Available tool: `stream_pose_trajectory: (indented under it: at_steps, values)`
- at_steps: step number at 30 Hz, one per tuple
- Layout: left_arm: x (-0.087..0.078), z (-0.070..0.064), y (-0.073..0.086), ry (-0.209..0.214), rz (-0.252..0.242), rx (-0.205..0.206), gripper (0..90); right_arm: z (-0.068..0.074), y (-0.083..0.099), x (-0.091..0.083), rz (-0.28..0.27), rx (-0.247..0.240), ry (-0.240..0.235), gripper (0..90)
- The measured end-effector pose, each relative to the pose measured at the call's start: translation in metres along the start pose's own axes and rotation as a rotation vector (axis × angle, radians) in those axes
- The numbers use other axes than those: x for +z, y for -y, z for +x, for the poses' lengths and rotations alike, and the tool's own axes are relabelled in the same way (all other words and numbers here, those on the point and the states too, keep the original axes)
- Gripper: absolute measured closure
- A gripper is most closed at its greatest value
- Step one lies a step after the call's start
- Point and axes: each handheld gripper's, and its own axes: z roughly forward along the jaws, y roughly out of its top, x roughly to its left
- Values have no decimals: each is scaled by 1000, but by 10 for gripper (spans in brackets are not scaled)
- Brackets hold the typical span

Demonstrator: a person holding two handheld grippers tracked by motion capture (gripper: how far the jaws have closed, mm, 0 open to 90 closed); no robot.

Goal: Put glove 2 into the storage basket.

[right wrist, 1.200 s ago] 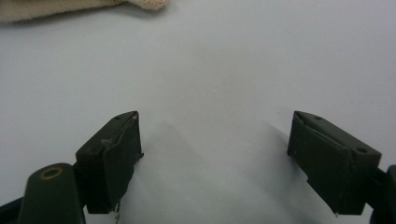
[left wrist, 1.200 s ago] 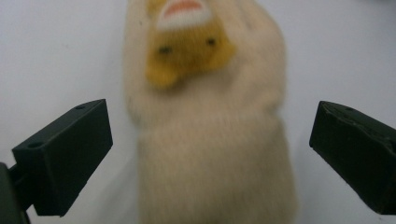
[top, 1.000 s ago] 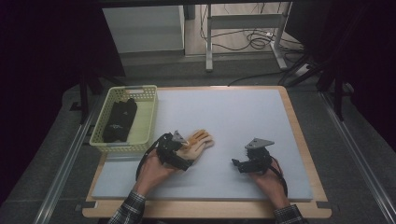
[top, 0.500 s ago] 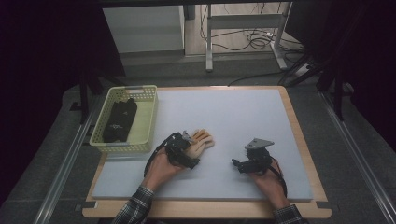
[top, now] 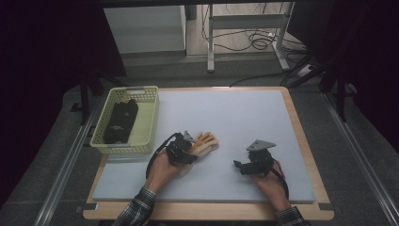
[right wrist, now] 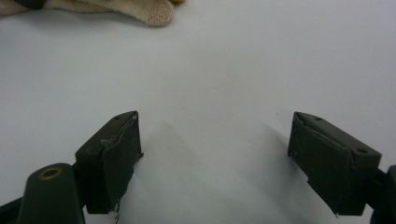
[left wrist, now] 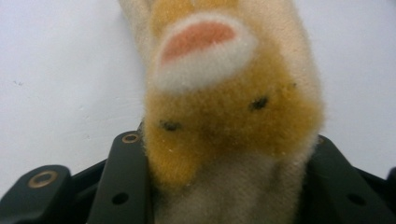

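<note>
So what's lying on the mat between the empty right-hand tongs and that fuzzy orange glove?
Nothing: in the high view, bare white mat separates the right tongs from the orange-and-cream glove. The right gripper view shows the same bare stretch.

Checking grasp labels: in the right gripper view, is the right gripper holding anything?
No; the right gripper has its jaws wide apart over the bare white mat.

High cam is sitting above the person's edge, looking forward and down over the whole white mat (top: pixel 244 122). Both gripper cams are hugging it close up, and all three are catching the plush glove (top: pixel 203 143) (left wrist: pixel 224 116) (right wrist: pixel 116 8)
</note>
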Motion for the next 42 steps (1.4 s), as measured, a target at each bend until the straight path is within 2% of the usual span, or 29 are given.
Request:
stream_pose_trajectory:
  at_steps: [3, 5, 7, 9, 16, 24, 27, 28, 32, 35, 37, 38, 40, 42]
  values:
    - [-3, 5, -1, 16, -10, -22, 594, 0, 0, 0, 0, 2, -2, 169]
    - [-6, 8, -3, 11, -24, -36, 605, 0, 0, 0, 1, 3, -3, 169]
    - [-13, 9, -7, 0, -44, -40, 660, 0, 0, 0, 0, 1, -1, 169]
    - [-15, 9, -9, 10, -41, -40, 664, 0, 0, 0, 0, 1, 0, 169]
    - [-21, 9, -18, -3, -54, -40, 687, 0, 0, 0, 0, 1, 0, 169]
    - [-37, 18, -31, -21, -81, -62, 687, 0, 0, 0, -1, 0, 1, 169]
    - [-45, 24, -37, -36, -91, -78, 687, 0, 0, 0, -1, -1, 1, 169]
    - [-51, 28, -42, -53, -96, -90, 687, 0, 0, 0, -1, -1, 1, 169]
    - [-60, 34, -48, -74, -98, -99, 686, 0, 0, 0, -2, -2, 1, 169]
    - [-69, 42, -53, -100, -102, -126, 686, 0, 0, 0, -2, -2, 1, 169]
    - [-76, 53, -55, -125, -100, -151, 686, 0, 0, 0, -3, -4, 2, 169]
    - [-76, 53, -55, -125, -100, -151, 686, 0, 0, 0, -3, -4, 2, 169]
    - [-82, 61, -54, -141, -103, -173, 686, 0, 0, 0, -2, -3, 1, 169]
    - [-92, 75, -51, -165, -111, -198, 685, 0, 0, 0, -2, -3, 1, 169]
